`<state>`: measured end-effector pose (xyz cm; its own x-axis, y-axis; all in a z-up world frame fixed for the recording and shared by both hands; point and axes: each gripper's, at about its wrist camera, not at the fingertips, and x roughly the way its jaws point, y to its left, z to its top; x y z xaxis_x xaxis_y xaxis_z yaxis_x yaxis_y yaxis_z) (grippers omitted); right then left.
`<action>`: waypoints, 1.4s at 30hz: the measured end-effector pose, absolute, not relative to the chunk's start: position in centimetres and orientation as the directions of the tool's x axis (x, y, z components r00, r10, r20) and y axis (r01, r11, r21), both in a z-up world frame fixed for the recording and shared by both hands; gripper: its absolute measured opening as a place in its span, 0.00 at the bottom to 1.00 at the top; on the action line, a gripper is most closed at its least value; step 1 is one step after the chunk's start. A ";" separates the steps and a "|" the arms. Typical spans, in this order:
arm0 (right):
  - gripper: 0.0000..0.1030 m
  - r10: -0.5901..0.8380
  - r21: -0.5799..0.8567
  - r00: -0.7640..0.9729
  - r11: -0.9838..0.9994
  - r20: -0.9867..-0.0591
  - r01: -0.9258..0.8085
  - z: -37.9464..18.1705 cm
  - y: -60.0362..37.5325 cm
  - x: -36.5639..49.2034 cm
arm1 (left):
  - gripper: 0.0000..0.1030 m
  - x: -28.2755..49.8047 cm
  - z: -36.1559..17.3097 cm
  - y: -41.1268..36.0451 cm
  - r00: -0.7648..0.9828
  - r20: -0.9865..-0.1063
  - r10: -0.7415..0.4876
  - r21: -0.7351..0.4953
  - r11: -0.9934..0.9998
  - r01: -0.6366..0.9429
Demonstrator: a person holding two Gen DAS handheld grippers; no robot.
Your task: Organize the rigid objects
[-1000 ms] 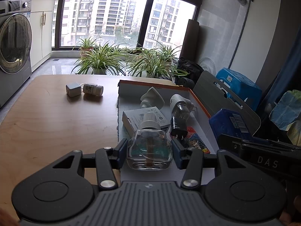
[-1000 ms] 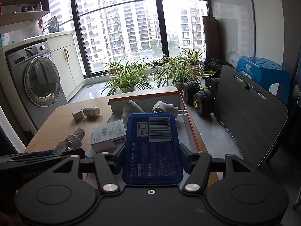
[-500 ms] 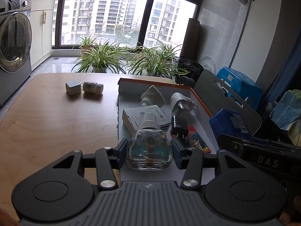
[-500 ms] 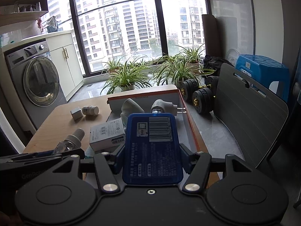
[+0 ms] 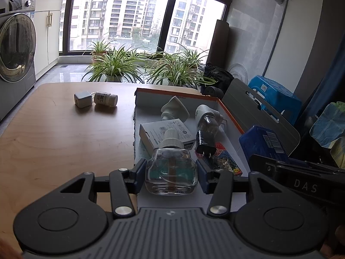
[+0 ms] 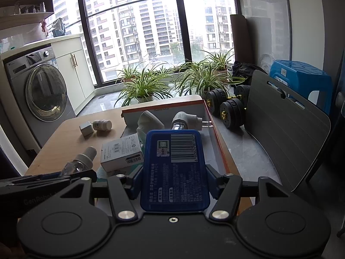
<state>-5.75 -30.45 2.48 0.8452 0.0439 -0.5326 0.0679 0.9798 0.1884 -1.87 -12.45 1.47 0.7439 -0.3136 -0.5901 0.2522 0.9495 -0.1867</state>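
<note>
While I hold both hands over the near end of the table (image 5: 54,142), my left hand-held gripper (image 5: 171,173) has its pads pressed against the two sides of a small clear bottle (image 5: 171,172) with a ribbed white cap, which stands upright between them above the near edge of the shallow cardboard box (image 5: 228,116). My right hand-held gripper (image 6: 172,181) is clamped on a flat blue package (image 6: 173,168), its barcode side facing up toward the camera, the jaws standing fairly wide around it. From the left wrist view I see that package at the right, beside the box's orange-trimmed right wall. Inside the box lie a white carton (image 5: 166,135) with printed labels, a white cone-shaped piece (image 5: 174,108) behind it, a white plug-in device (image 5: 207,118) with a dark bottle attached, its prongs toward me, and a small colourful packet (image 5: 226,161) near the front. Well apart from the box, on the bare wood to the left, a small grey cube (image 5: 83,99) and a white pill bottle (image 5: 105,98) on its side lie just beside each other.
</note>
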 end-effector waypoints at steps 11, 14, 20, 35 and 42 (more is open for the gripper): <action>0.69 0.044 0.189 0.844 0.979 -0.535 0.069 2.5 -30.6 -5.5 | 0.48 -1.8 1.2 -12.6 0.740 -0.595 -0.313 -0.187 0.950 0.251; 0.69 0.045 0.190 0.844 0.979 -0.535 0.069 2.5 -30.6 -5.5 | 0.48 -1.8 1.2 -12.6 0.740 -0.596 -0.312 -0.186 0.950 0.251; 0.69 0.045 0.190 0.842 0.979 -0.537 0.068 2.5 -30.7 -5.3 | 0.48 -1.7 1.0 -12.8 0.737 -0.599 -0.313 -0.186 0.950 0.252; 0.69 0.046 0.194 0.839 0.978 -0.543 0.072 2.4 -30.7 -5.0 | 0.48 -1.6 0.9 -13.1 0.729 -0.606 -0.318 -0.185 0.948 0.260; 0.69 0.047 0.193 0.836 0.979 -0.547 0.071 2.3 -30.5 -5.0 | 0.48 -1.6 0.7 -13.2 0.725 -0.608 -0.323 -0.187 0.946 0.265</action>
<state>-5.04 -30.50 2.28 0.8358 0.0473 -0.5471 0.0711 0.9786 0.1931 -1.57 -13.24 0.74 0.7249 -0.3234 -0.6082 0.2649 0.9459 -0.1873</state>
